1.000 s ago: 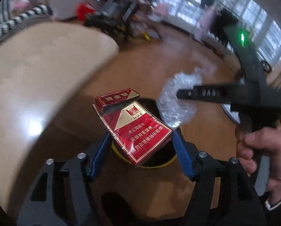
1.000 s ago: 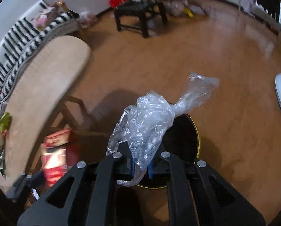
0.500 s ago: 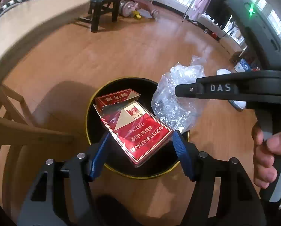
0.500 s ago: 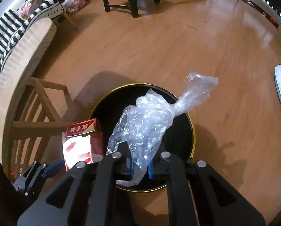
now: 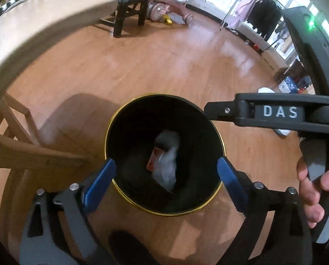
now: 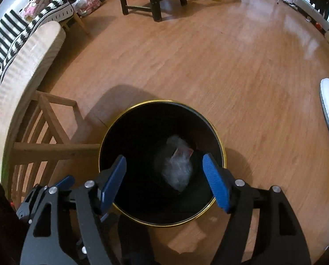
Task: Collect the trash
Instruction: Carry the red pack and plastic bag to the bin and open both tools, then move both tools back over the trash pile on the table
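Both drops are in. Your left gripper (image 5: 164, 181) hangs right over the bin (image 5: 111, 123), fingers (image 5: 99, 183) just sprung wide, nothing between them. Same w/ your right gripper (image 6: 164, 181): fingers (image 6: 112, 181) have just been opening, and they're bare now too.

Down in the bin, the red cigarette pack (image 5: 154, 160) lies on the bottom w/ the clear plastic bag (image 5: 167, 167) crumpled partly over it. From the right wrist view the bag (image 6: 177, 170) covers nearly all of the pack; only a red corner (image 6: 190, 151) peeks out.

So this step, the release, looks done. Both bits of trash are inside the gold rim, nothing hung up on the edge.

Next move, as I read it: lift both grippers clear of the bin, keep the fingers spread, and swing back toward the wooden surface (image 5: 43, 22) at your left to look for more. Can't tell from here whether anything is left up there. Watch the right hand (image 5: 312, 190); your grippers sit close together, so part them as you rise.
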Available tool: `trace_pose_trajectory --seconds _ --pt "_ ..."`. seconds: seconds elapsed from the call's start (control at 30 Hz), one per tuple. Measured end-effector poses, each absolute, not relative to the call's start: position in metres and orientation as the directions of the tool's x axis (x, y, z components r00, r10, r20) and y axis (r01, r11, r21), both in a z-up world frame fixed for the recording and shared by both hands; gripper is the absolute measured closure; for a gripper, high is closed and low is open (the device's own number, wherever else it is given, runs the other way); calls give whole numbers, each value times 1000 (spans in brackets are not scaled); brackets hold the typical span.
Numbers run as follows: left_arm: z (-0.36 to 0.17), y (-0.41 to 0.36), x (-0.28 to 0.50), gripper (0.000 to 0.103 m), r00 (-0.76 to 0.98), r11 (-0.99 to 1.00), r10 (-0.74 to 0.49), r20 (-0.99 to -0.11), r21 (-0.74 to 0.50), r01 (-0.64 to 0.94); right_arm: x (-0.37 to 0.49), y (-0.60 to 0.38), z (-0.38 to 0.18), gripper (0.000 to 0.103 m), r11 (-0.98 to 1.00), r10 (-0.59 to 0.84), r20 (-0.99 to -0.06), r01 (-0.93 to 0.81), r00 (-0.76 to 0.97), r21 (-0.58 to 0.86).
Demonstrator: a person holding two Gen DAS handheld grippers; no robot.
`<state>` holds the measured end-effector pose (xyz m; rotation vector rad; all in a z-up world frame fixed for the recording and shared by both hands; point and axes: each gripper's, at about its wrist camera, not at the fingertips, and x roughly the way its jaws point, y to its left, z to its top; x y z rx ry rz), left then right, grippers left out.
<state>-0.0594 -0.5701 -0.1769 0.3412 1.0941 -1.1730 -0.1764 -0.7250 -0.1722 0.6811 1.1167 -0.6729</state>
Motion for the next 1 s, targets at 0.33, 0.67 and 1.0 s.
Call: trace_pose_trajectory --seconds 0.33,0.67,1.0 --pt "-93 -508 -63 10 28 385 -630 -776 -280 879 -168 -674 -59 16 694 -326 -826 710 460 121" --pt "-9 -282 17 7 419 731 -521 -743 -135 669 -80 -500 25 14 914 -162 -669 366 725 175" --pt "-7 -70 76 7 563 949 -282 -777 -139 284 21 -316 30 14 958 221 -686 -24 693 285"
